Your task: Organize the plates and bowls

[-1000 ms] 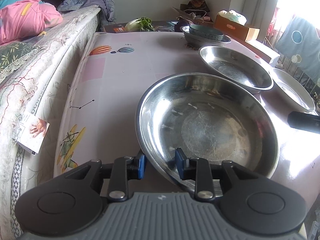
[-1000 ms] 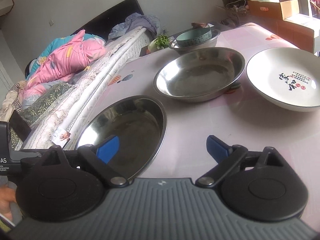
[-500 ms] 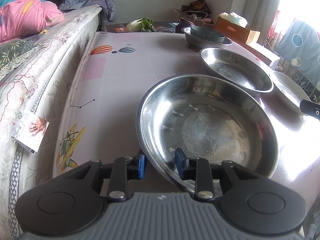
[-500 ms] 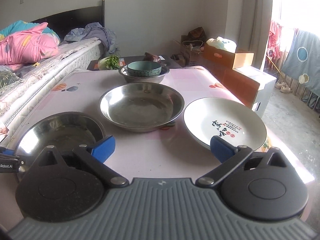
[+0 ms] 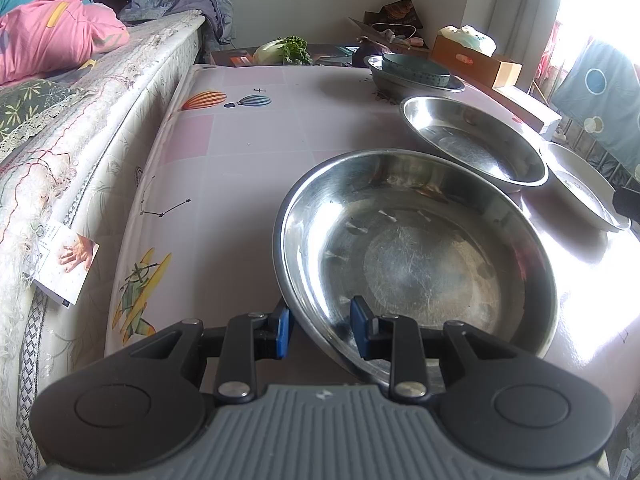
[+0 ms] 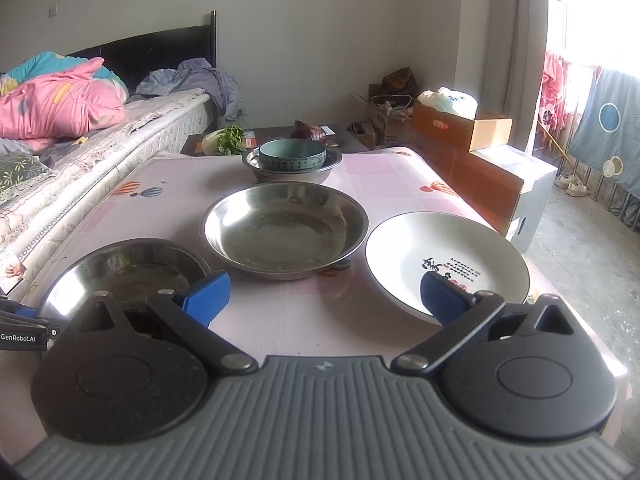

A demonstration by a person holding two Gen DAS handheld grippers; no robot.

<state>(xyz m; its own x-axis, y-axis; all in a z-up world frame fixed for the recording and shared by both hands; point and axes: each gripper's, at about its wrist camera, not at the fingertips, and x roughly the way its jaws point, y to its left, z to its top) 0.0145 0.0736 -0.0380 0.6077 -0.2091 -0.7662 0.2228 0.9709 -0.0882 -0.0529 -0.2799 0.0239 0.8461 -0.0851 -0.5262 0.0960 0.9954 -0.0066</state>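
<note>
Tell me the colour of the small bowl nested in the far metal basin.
Teal bowl, clearest in the right wrist view.

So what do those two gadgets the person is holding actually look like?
Both are alike. Each hand-held gripper, left and right, has a ribbed grey body with a small star-like mark, two round black discs, black linkage arms with silver pivot screws, and blue pads on the fingertips. The left one's side reads "GenRobot.AI". No cables or sleeves show.

Left gripper [image 5: 320, 330] is angled down with jaws nearly closed; right gripper [image 6: 324, 294] hangs wide open, empty.
</note>
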